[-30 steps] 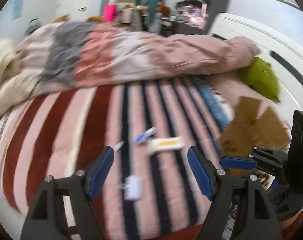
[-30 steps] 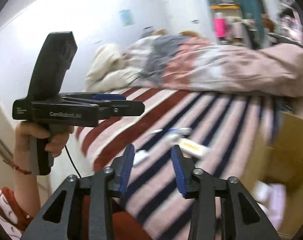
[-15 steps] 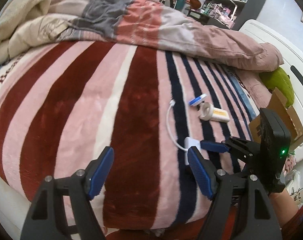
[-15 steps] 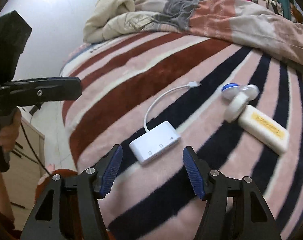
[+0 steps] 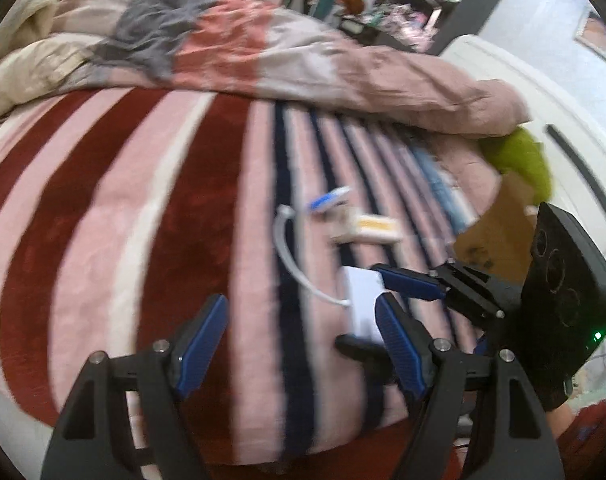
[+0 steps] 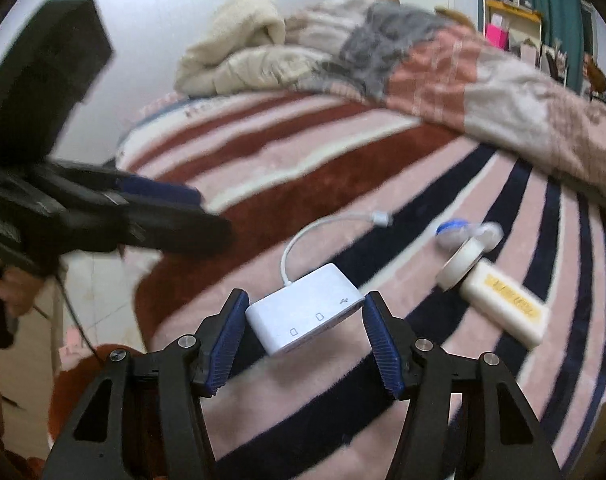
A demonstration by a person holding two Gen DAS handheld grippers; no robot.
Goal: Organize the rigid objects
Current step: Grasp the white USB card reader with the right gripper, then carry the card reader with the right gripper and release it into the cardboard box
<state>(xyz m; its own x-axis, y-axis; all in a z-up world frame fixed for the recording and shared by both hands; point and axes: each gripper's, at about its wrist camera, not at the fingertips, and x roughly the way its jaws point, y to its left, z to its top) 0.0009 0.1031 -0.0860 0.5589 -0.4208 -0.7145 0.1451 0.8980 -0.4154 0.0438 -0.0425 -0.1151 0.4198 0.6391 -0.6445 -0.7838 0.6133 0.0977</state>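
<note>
A white USB hub (image 6: 306,307) with a short white cable lies on the striped blanket (image 6: 343,160). My right gripper (image 6: 305,338) is open and its jaws stand on either side of the hub, apart from it. To the right lie a cream box with a yellow label (image 6: 503,308), a white tape roll (image 6: 461,266) and a blue-and-white item (image 6: 453,230). In the left wrist view the hub (image 5: 363,304) lies by my open, empty left gripper (image 5: 301,344), with the right gripper (image 5: 411,282) reaching around it.
A crumpled pink and grey duvet (image 5: 303,56) lies across the far bed. A cardboard box (image 5: 499,224) and a green pillow (image 5: 523,160) sit at the right by the white headboard. The bed's near edge drops to the floor (image 6: 99,312).
My right gripper has moved forward and now straddles the hub. The left gripper has shifted right and closer to the hub.
</note>
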